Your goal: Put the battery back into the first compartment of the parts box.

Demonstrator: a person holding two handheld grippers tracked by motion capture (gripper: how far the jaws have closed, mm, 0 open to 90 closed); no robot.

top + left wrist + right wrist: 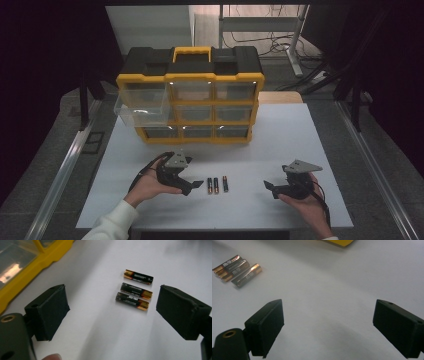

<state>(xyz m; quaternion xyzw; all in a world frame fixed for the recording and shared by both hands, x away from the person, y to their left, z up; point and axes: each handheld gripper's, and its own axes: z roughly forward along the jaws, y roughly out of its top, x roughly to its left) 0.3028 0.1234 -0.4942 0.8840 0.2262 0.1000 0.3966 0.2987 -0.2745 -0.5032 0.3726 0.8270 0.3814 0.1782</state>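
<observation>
Three batteries (216, 185) lie side by side on the white surface (280, 145), near its front edge and roughly midway between the two hands. In the left gripper view they sit just ahead of the jaws, the nearest battery (132, 301) and the middle one (136, 290) almost touching, the far one (138, 277) a little apart.

The left gripper (196, 184) rests low over the surface, held in the person's left hand (150, 186), its tips pointing at the batteries and just beside the nearest one. Its jaws stand wide apart with nothing between them — released.

The right gripper (268, 185) is held in the right hand (306, 202), well apart from the batteries and pointing toward them from the other side. Its jaws too are spread wide over bare surface — released, holding nothing. In its own view the batteries (235, 269) show at the upper left, far beyond the jaws.

Behind all this, at the back of the surface, stands a yellow and black organizer (192, 95) with a carry handle and rows of clear drawers. Its upper left drawer (141, 107) is pulled out toward the front.
</observation>
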